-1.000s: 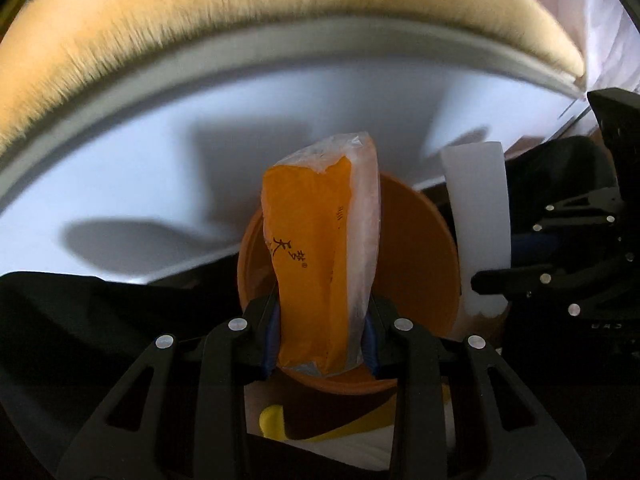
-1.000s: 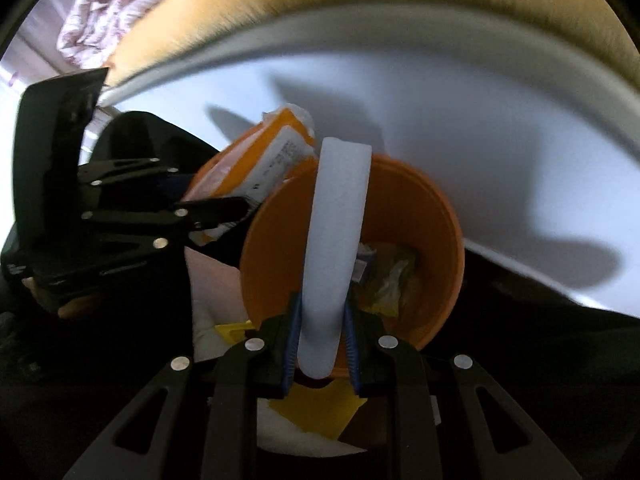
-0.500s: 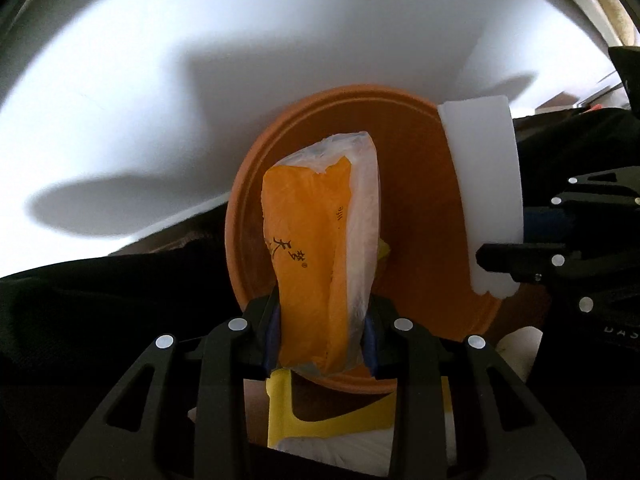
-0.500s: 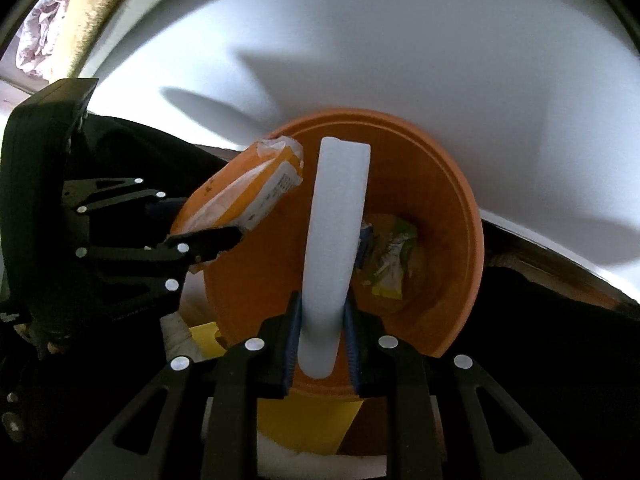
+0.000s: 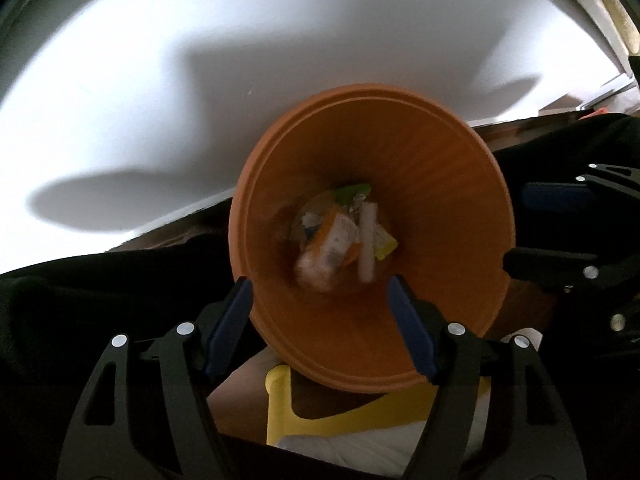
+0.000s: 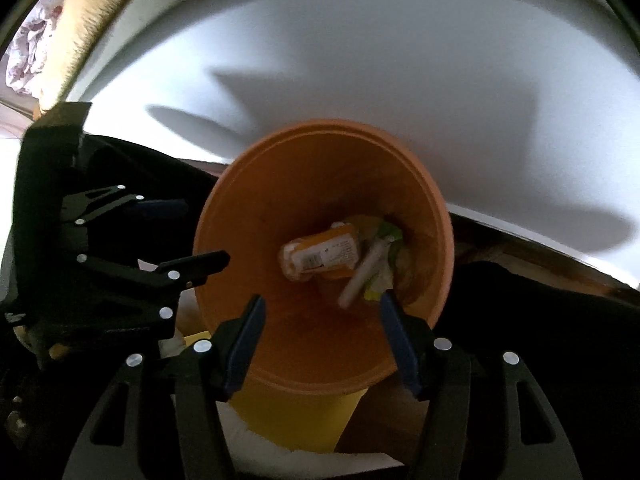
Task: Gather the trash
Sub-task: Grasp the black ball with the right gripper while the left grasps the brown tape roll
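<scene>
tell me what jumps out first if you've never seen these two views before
The orange bin fills the middle of both wrist views, its mouth open toward the cameras below a white surface. Deep inside lie an orange snack packet and a white foam strip, blurred, on other wrappers. The left gripper and the right gripper hang over the rim with their fingers opening and nothing between them.

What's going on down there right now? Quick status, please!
Both grippers, left and right, opening, nothing between them. Orange packet and white foam strip inside the orange bin. Nothing in the way.
</scene>
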A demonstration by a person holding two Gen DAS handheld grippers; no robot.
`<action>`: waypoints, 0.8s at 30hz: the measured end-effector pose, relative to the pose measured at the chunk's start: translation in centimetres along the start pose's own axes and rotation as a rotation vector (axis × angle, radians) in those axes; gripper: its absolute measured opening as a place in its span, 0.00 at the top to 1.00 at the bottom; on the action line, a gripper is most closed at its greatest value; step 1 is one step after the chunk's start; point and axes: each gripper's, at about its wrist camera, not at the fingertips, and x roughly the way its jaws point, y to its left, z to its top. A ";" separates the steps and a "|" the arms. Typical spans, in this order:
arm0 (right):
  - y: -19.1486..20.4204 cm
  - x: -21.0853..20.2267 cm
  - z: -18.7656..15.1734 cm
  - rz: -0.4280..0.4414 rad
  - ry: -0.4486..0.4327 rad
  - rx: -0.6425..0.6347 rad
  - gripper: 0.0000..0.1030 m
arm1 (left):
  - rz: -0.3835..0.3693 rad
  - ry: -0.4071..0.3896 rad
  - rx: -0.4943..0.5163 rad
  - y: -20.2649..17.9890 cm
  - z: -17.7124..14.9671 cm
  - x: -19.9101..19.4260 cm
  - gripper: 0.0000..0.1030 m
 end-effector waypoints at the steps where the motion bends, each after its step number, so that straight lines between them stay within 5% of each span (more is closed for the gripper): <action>1: 0.1 -0.6 -0.2 0.001 -0.014 0.002 0.42 | -0.011 -0.007 0.000 0.0 -0.1 -0.4 0.33; 7: 1.4 -6.2 -0.2 0.021 -0.132 -0.047 0.42 | -0.063 -0.116 0.028 -0.1 -1.9 -5.1 0.33; 13: 3.4 -14.9 2.0 0.104 -0.319 -0.121 0.42 | -0.057 -0.379 0.036 1.0 -1.6 -14.3 0.30; 19: 6.0 -19.7 10.8 0.088 -0.469 -0.196 0.42 | 0.020 -0.587 -0.052 3.0 0.8 -19.5 0.25; 24: 8.4 -19.2 20.0 0.050 -0.485 -0.256 0.41 | 0.021 -0.626 -0.138 5.9 1.6 -20.3 0.25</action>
